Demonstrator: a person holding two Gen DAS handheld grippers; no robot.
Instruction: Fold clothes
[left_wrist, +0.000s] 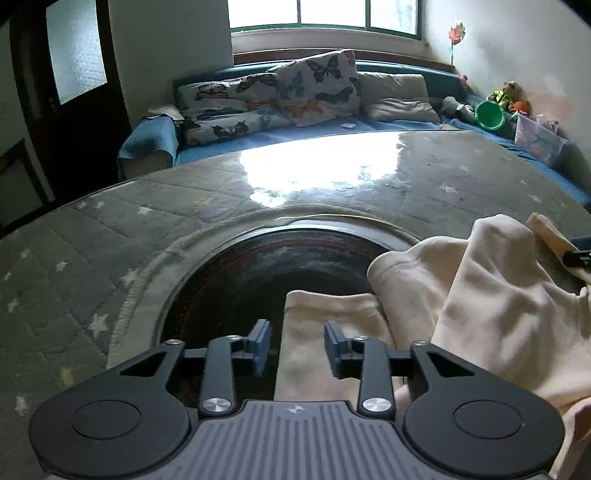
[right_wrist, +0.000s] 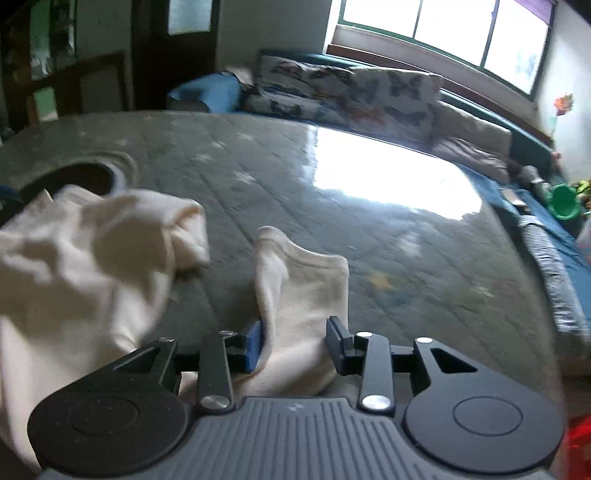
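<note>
A cream garment (left_wrist: 480, 288) lies crumpled on the grey star-patterned table cover (left_wrist: 110, 236), heaped at the right of the left wrist view. One flat part of it (left_wrist: 325, 314) reaches under my left gripper (left_wrist: 297, 345), which is open, its blue pads clear of the cloth. In the right wrist view the garment's bulk (right_wrist: 74, 266) sits at the left, and a raised fold (right_wrist: 299, 295) stands between the fingers of my right gripper (right_wrist: 295, 345). That gripper is open, with the fold loose in the gap and brushing the left pad.
A dark round opening (left_wrist: 266, 266) in the cover lies just ahead of the left gripper. Beyond the table runs a blue sofa (left_wrist: 155, 144) with butterfly cushions (left_wrist: 317, 85), a green bowl (left_wrist: 489, 116) and toys at the right. A dark door (left_wrist: 74, 74) stands at the left.
</note>
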